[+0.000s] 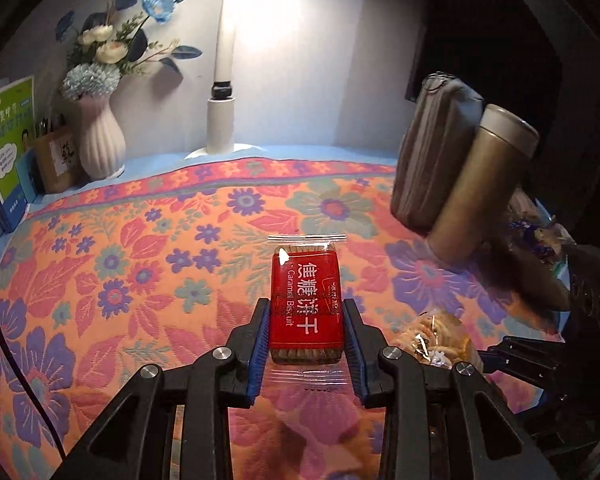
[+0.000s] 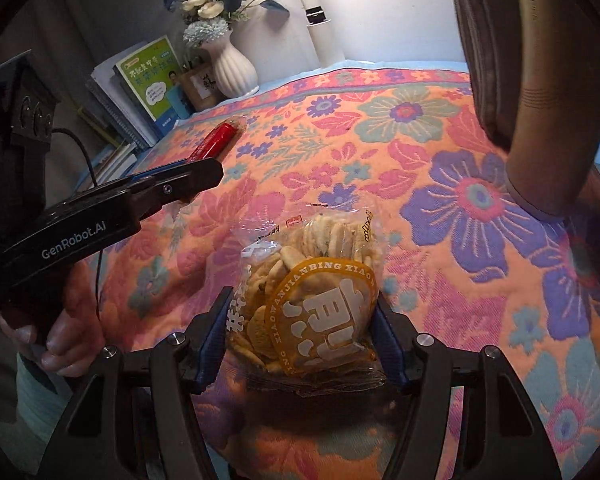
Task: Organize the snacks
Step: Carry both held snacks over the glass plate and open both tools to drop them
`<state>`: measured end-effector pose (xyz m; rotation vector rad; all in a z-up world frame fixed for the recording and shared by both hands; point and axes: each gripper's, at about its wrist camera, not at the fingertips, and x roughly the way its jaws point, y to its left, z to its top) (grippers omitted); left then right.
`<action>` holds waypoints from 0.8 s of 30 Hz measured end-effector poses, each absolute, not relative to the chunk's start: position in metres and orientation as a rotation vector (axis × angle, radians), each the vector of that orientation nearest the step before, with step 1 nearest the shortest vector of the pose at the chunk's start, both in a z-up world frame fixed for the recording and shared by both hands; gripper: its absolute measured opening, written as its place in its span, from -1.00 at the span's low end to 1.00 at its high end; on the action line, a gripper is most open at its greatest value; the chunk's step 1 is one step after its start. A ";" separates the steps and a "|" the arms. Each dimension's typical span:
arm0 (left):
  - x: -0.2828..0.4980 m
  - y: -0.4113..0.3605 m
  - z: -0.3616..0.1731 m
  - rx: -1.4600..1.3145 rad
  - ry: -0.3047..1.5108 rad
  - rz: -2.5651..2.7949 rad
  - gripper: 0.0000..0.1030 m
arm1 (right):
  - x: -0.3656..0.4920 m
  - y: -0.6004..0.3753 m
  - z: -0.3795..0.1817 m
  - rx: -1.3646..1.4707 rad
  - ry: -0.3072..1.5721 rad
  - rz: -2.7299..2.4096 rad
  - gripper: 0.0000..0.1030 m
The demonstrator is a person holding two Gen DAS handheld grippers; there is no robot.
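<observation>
The left tongs [image 1: 306, 344] grip a red caramel biscuit packet [image 1: 306, 300] by its long sides, above the flower-patterned cloth [image 1: 140, 264] on the worktop, its long axis running along the fingers and pointing away toward the far wall, label face up. The right tongs [image 2: 300, 336] grip a clear bag of small crackers [image 2: 312, 292] across its width, the bag's long axis likewise pointing away, its yellow label facing the camera. A white vase [image 1: 100, 144] of flowers stands at the far left beside a green book [image 1: 8, 140]; a brown flask [image 1: 484, 184] stands at the right.
</observation>
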<state>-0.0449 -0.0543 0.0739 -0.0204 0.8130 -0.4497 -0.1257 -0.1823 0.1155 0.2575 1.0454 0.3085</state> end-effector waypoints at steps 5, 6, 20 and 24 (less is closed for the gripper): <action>-0.068 -0.079 0.102 -0.010 0.763 -0.499 -0.36 | -0.146 -0.209 0.132 0.339 0.990 0.295 0.22; -0.073 -0.083 0.108 -0.010 0.752 -0.509 -0.36 | -0.150 -0.214 0.137 0.355 0.977 0.294 0.22; -0.106 -0.190 0.195 0.033 0.618 -0.738 -0.36 | -0.199 -0.326 0.232 0.438 0.687 0.119 0.22; -0.106 -0.246 0.214 0.080 0.608 -0.802 -0.36 | -0.208 -0.384 0.247 0.475 0.630 -0.025 0.22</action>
